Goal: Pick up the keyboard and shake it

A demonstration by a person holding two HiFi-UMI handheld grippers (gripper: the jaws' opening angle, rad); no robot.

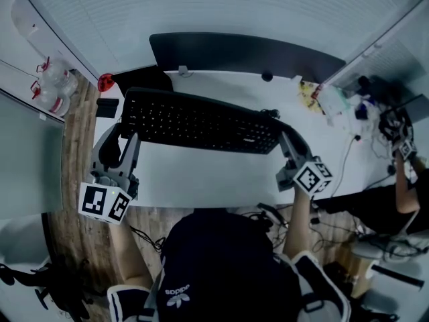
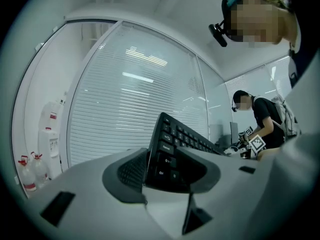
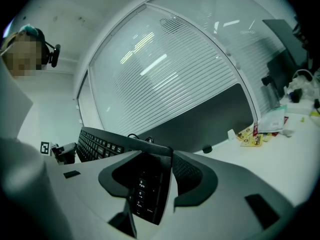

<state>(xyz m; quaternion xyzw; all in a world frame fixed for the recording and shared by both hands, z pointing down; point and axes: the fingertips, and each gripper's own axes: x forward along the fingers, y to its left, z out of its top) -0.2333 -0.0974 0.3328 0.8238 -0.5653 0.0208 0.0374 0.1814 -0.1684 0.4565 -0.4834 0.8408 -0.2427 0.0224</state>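
A black keyboard point(image 1: 201, 121) hangs over the white desk point(image 1: 201, 180), held at both ends. My left gripper point(image 1: 124, 136) is shut on its left end, and my right gripper point(image 1: 285, 139) is shut on its right end. In the left gripper view the keyboard point(image 2: 175, 144) stands on edge between the jaws of the left gripper point(image 2: 165, 171), keys facing right. The right gripper view shows the number-pad end of the keyboard point(image 3: 100, 141) clamped in the right gripper point(image 3: 157, 179), with its cable running off behind.
A dark monitor point(image 1: 248, 52) stands at the desk's back edge. Snack packets point(image 1: 310, 96) and cables lie at the right. Water bottles point(image 1: 50, 79) stand on the floor at left beside a red object point(image 1: 105, 82). Another person point(image 1: 402, 173) works at the far right.
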